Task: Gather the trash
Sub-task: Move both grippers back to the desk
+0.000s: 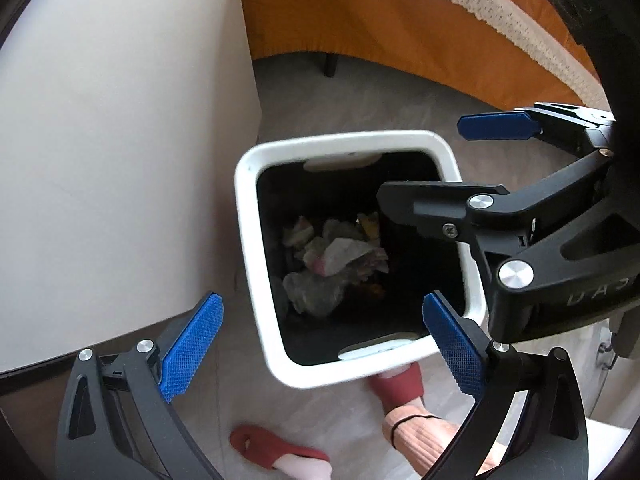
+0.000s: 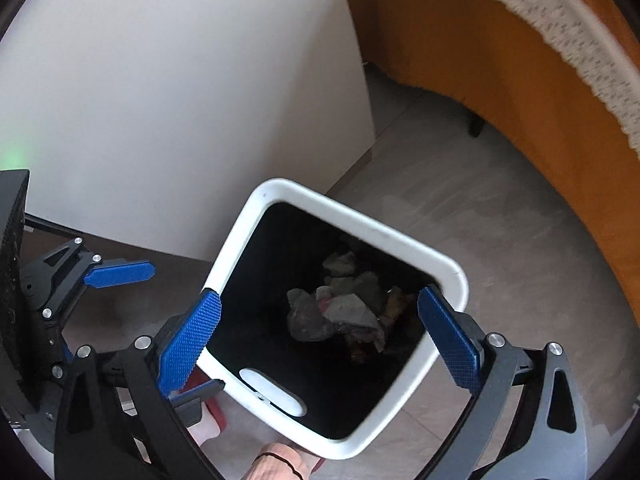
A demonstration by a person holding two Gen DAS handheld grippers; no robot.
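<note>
Both grippers — left gripper point(image 1: 324, 350), right gripper point(image 2: 320, 338) — hang released over the white bin point(image 1: 248, 168), its crumpled paper trash point(image 1: 336, 256) dropped inside.

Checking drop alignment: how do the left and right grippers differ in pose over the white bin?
Left gripper sits off toward the wall: one pad over floor, the other over the bin rim. Right gripper is centred, its pads bracketing the opening. One right finger reaches across the opening; the left's only reach its rim. Shared: jaws wide open, empty.
</note>
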